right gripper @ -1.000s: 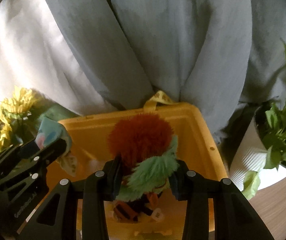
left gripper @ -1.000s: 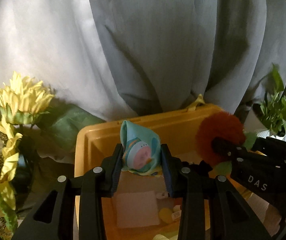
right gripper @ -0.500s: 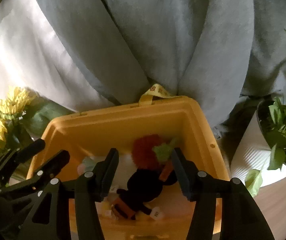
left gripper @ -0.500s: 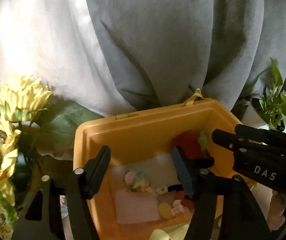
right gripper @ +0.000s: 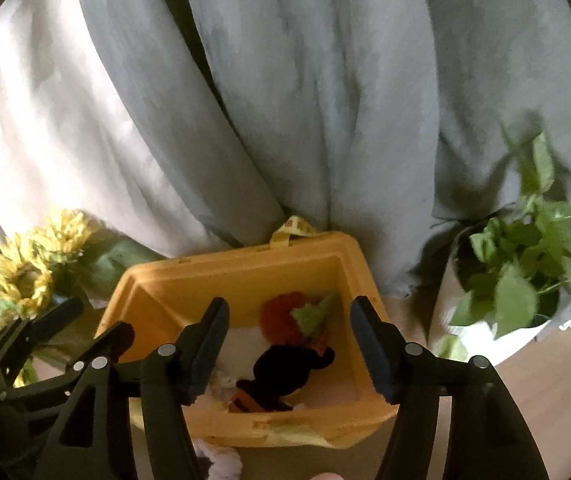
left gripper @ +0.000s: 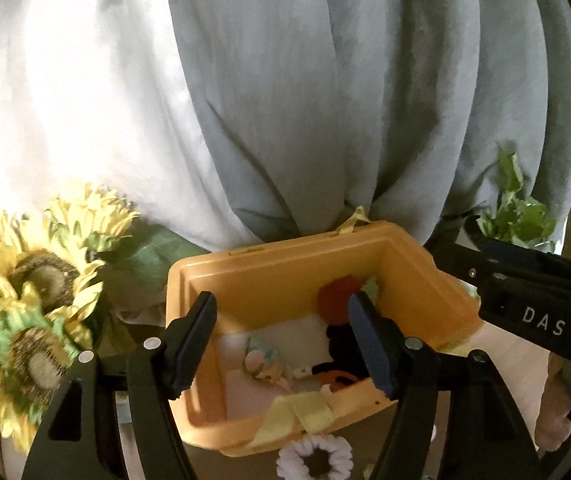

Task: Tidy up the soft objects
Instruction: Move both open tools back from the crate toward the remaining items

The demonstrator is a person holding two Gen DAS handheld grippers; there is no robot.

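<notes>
The fingers (left gripper: 193, 344) of the left gripper (left gripper: 281, 344) stood well apart with nothing clamped between them; its jaws had just been opening, though they had barely widened in the last moments. Below them, in the yellow bin (left gripper: 285, 276), lay the small pale-blue plush toy (left gripper: 263, 362) on a white pad (left gripper: 305, 334). The right gripper (right gripper: 287, 344) likewise had its jaws spread and empty, having just been opening, and hung above the same bin (right gripper: 221, 284). Under it rested the doll with the red fuzzy head (right gripper: 283, 318), green collar and black body, lying by the bin's right-hand wall. A yellow ribbon (left gripper: 297, 414) draped over the near rim, and a white fluffy ring (left gripper: 317, 458) lay just outside it. Artificial sunflowers (left gripper: 33, 280) stood to the left, a leafy potted plant (right gripper: 521, 264) to the right, and a grey curtain (right gripper: 305, 100) hung behind.
</notes>
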